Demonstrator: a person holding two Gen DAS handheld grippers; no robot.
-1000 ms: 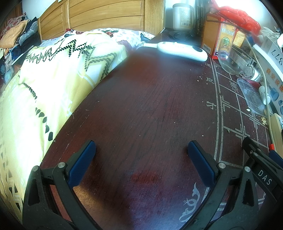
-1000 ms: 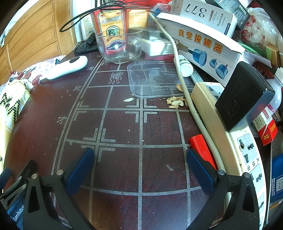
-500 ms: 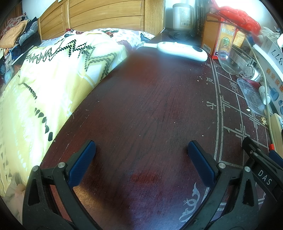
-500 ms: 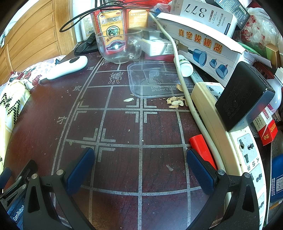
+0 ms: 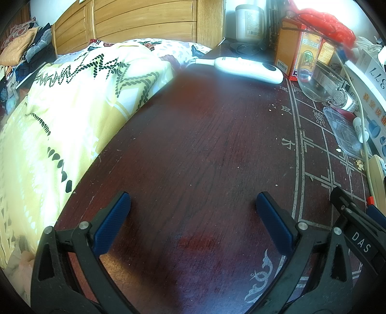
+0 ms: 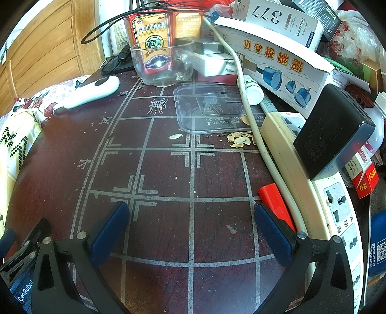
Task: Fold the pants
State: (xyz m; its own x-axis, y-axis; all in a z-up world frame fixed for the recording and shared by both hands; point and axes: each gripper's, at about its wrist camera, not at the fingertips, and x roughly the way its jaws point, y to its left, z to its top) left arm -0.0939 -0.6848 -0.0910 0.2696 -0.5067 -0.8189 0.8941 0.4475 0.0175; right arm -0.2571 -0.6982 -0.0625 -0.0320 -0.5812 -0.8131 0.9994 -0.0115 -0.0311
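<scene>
Both tools sat low over the dark red surface (image 5: 197, 149), jaws spread wide, nothing between them. Left tool (image 5: 193, 217) faced the bare wood half beside the bed's yellow patterned quilt (image 5: 72, 108). Right tool (image 6: 190, 223) was over the printed grid, near a power strip (image 6: 313, 183) and clear plastic lid (image 6: 212, 108). White handheld device (image 5: 248, 68) and glass bowl (image 6: 161, 62) lay at the far end. Couldn't make out any pants in either view.

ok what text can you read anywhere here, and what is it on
"377", "Whitening": white box
"SUITABLE FOR RE-HEATING", seen reversed: clear plastic lid
"20": small red box
"DAS": right hand-held gripper
"GenRobo": left hand-held gripper
Chinese characters on the cupping box, the table and the red medicine box; fine print too small.
</scene>
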